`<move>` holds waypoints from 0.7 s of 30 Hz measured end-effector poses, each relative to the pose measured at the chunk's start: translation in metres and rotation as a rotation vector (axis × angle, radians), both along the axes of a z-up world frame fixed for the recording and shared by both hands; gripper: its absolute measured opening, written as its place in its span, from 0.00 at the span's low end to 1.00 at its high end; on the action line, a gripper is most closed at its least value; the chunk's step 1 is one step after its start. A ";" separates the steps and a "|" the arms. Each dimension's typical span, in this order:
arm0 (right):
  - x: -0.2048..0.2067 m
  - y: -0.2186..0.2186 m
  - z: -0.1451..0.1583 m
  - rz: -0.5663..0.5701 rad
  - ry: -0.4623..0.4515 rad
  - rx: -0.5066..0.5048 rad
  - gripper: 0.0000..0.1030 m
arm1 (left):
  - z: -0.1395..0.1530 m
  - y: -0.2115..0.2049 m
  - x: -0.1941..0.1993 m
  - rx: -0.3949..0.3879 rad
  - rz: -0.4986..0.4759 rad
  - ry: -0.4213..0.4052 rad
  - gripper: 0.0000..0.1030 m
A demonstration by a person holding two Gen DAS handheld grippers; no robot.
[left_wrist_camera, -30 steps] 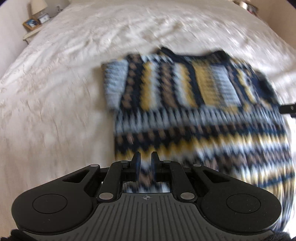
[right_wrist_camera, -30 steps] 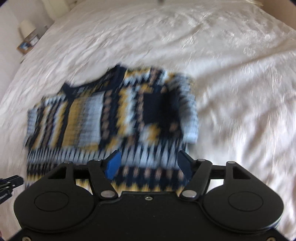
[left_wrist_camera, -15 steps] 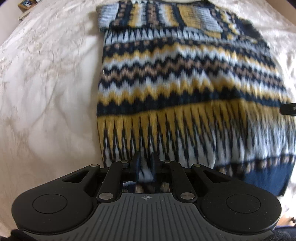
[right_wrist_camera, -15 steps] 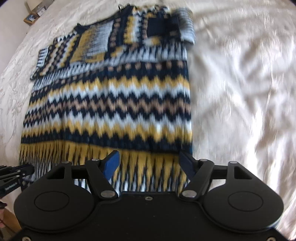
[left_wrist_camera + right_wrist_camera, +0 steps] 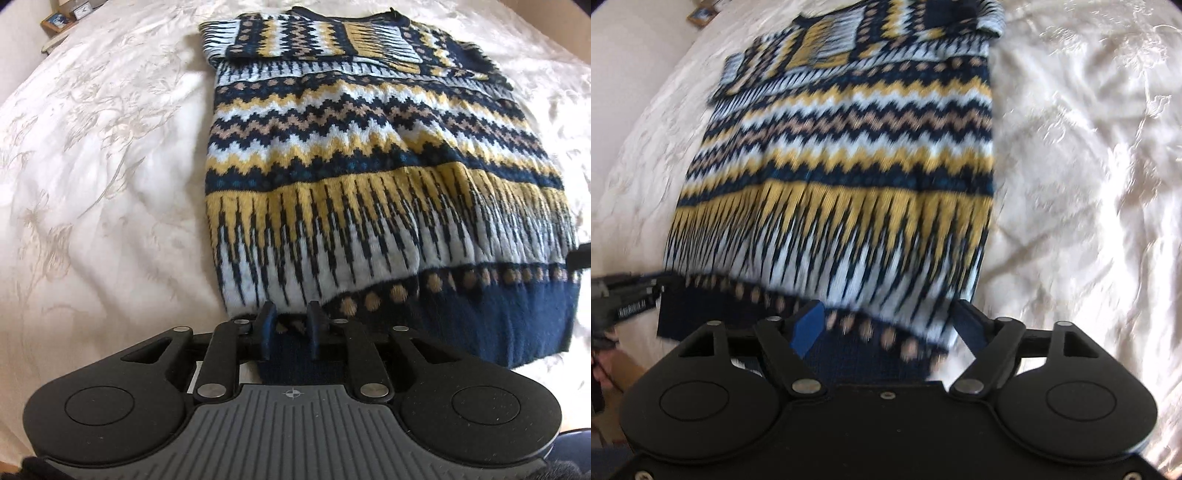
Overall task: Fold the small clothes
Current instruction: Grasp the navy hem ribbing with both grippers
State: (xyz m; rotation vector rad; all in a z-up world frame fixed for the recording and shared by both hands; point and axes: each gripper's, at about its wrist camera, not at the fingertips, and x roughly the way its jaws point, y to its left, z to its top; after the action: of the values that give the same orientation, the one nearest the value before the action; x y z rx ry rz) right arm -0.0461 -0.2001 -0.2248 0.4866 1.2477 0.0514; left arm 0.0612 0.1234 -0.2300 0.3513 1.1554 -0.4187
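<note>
A knitted sweater (image 5: 369, 177) with navy, yellow, tan and pale blue zigzag bands lies flat on the white bedspread (image 5: 92, 166), sleeves folded in at the far end. Its navy hem points toward me. My left gripper (image 5: 289, 325) sits at the hem's near left corner, its jaws narrow with navy hem fabric between them. My right gripper (image 5: 886, 317) is open over the hem's near right part, the sweater (image 5: 849, 155) lying between and under its wide-apart fingers. The left gripper's tip shows at the left edge of the right wrist view (image 5: 624, 295).
The white embossed bedspread (image 5: 1089, 166) spreads on both sides of the sweater. A bedside table with a picture frame (image 5: 55, 20) and a small clock stands at the far left corner. The bed's near edge lies just below the hem.
Both grippers drew back from the sweater's chest toward its hem, so the whole garment now shows. The left jaws now stand slightly apart on the hem. The right gripper stayed open.
</note>
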 end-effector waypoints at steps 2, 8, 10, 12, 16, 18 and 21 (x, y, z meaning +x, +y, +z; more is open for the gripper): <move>-0.007 0.003 -0.001 0.019 0.006 0.009 0.81 | 0.002 0.005 -0.003 -0.021 0.004 -0.009 0.18; -0.026 0.013 -0.011 0.024 0.045 0.047 0.81 | 0.006 0.022 -0.017 -0.066 0.030 -0.034 0.18; -0.029 0.017 -0.015 0.026 0.054 0.063 0.81 | 0.006 0.025 -0.020 -0.075 0.037 -0.028 0.18; -0.029 0.020 -0.019 0.034 0.052 0.088 0.81 | 0.006 0.028 -0.022 -0.096 0.048 -0.020 0.19; -0.028 0.023 -0.026 0.027 0.048 0.103 0.82 | 0.006 0.031 -0.025 -0.108 0.047 -0.008 0.19; -0.025 0.025 -0.029 0.028 0.049 0.103 0.82 | 0.004 0.031 -0.027 -0.101 0.048 0.001 0.19; -0.024 0.024 -0.033 0.026 0.054 0.111 0.82 | -0.001 0.034 -0.025 -0.105 0.062 0.020 0.20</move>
State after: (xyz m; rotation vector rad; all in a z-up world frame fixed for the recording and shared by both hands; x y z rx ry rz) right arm -0.0703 -0.1764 -0.2575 0.5710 1.3092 0.1302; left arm 0.0358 0.1570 -0.2307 0.2194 1.1561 -0.4272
